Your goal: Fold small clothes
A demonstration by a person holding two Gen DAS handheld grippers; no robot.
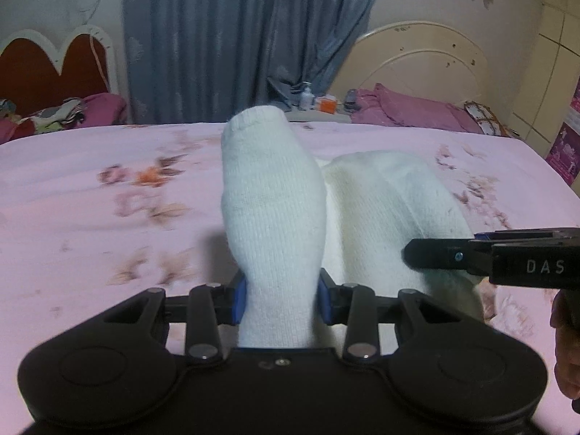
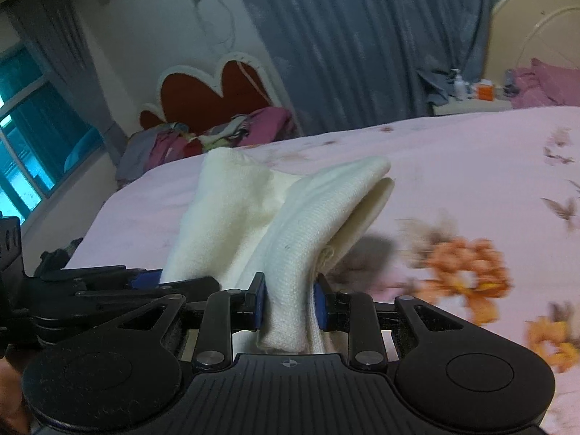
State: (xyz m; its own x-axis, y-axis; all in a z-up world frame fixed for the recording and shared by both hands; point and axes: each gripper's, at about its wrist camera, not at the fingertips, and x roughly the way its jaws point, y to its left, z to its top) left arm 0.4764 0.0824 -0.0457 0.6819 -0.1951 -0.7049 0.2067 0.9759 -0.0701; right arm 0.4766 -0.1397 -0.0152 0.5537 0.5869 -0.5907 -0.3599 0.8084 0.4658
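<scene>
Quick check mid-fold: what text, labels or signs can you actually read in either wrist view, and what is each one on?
"DAS": white letters on the black body of the right claw, cut off by the left wrist view's right edge.
Pink poster on the wall: print and figures, too blurred to read.
Small bottle and orange box on the bedside stand: labels too small to read.
White knitted sock, pink floral bedsheet: no text.

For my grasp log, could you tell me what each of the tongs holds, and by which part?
Both are shut on the white sock: the left tongs pinch one end, the right tongs pinch a bunched fold of it.
</scene>
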